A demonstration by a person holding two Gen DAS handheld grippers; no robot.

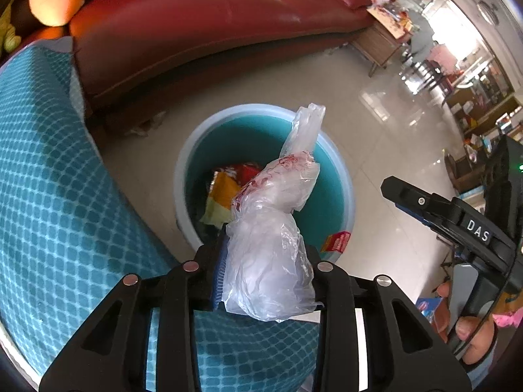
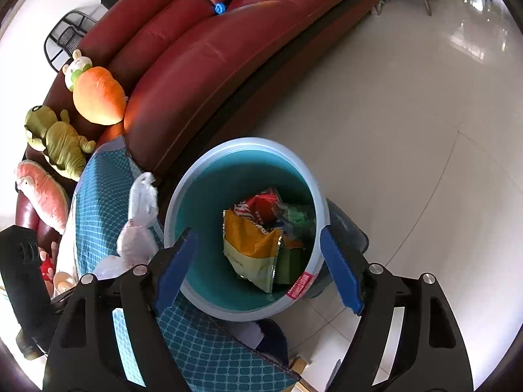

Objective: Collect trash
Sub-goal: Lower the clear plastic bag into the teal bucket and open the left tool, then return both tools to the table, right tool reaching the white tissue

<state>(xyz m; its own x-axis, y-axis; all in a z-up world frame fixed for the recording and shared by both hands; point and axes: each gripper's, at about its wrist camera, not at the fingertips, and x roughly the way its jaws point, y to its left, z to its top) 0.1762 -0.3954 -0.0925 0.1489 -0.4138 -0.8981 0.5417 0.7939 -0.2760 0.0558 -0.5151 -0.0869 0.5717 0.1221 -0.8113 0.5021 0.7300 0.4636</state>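
Tiled floor [image 2: 408, 130], red sofa [image 2: 202, 62].

Both tools were made of black plastic. The left gripper [image 1: 266, 261] had thick black arms with long cut-out holes and four round silver screws in a row. One finger had a blue ribbed pad [image 1: 219, 274]. The right gripper [image 2: 258, 268] looked just the same, with two flat blue pads [image 2: 340, 271] and shiny silver screws. From the left camera, its side showed a little label with the white letters "DAS" [image 1: 478, 230] and one small screw.
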